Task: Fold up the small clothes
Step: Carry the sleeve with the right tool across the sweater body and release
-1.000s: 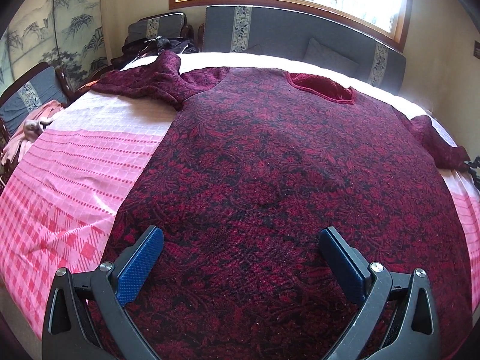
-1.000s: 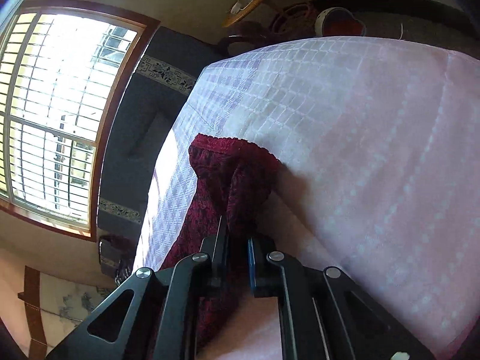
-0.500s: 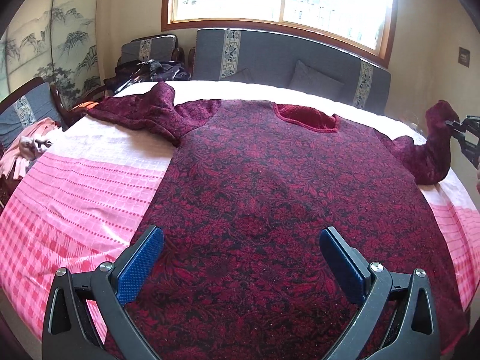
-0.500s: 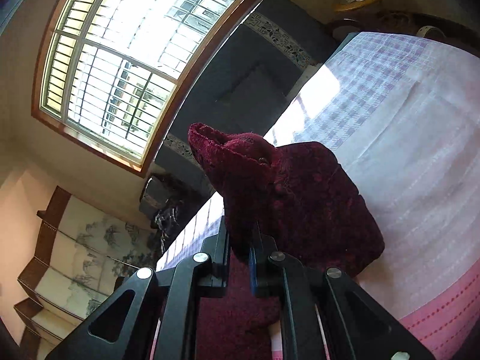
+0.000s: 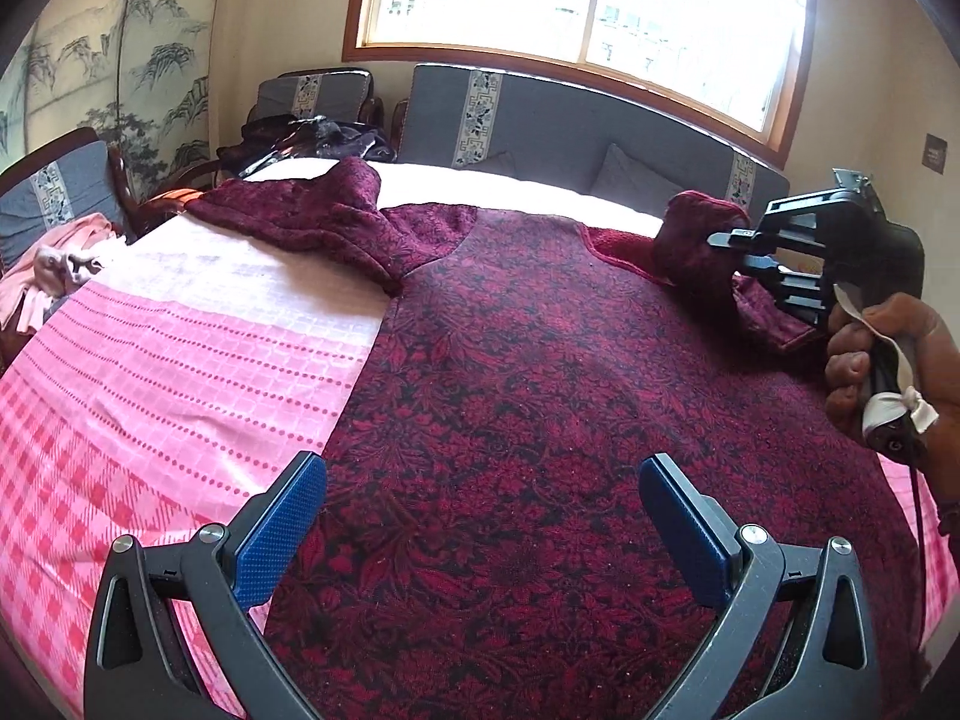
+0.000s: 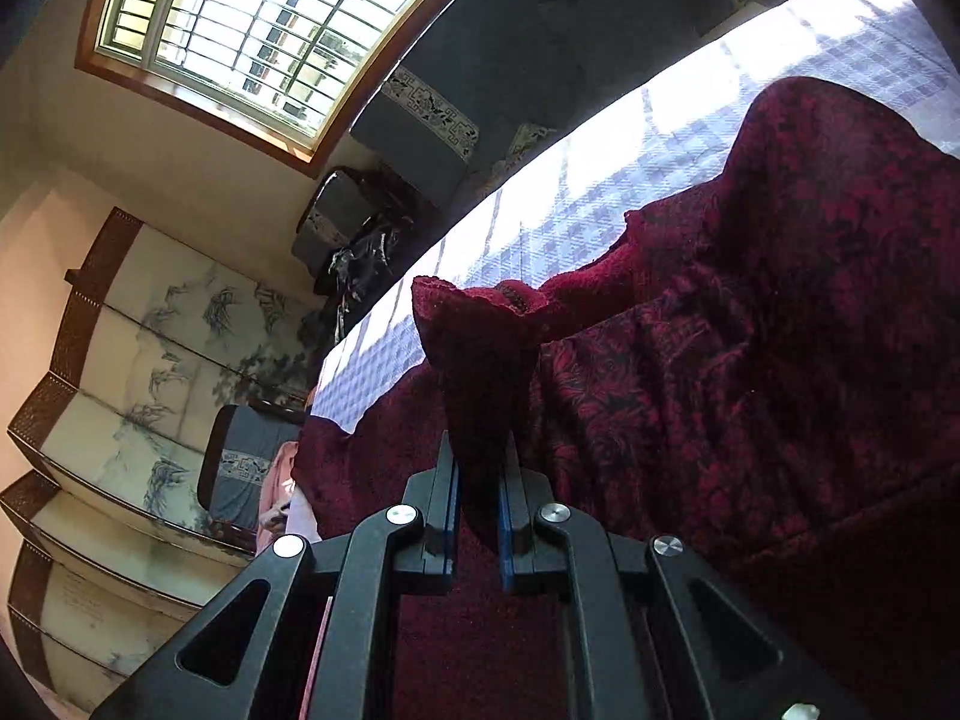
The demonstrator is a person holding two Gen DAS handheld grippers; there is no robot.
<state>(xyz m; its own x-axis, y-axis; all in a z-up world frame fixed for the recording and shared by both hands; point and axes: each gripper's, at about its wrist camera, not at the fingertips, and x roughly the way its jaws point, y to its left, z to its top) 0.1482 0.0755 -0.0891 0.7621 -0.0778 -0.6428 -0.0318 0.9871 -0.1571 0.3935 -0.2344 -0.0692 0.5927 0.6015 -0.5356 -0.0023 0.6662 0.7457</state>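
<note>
Left wrist view: a pink checked bedspread (image 5: 150,372) covers the bed, and a maroon floral sweater (image 5: 540,408) lies spread flat across it. Low over its hem, the left gripper (image 5: 483,516) hangs with jaws wide and nothing between them. Farther right, the right gripper (image 5: 729,249), in a person's hand (image 5: 882,360), has its jaws clamped on the sweater's right sleeve cuff (image 5: 696,240), lifted over the body.

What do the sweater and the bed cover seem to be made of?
Sweater: probably a thick knit, perhaps wool or acrylic; matte and fuzzy, with a dark red floral pattern and a looped edge at the cuff held in the right gripper.
Bed cover: likely woven cotton; flat, pink checks with a small raised grid.
</note>
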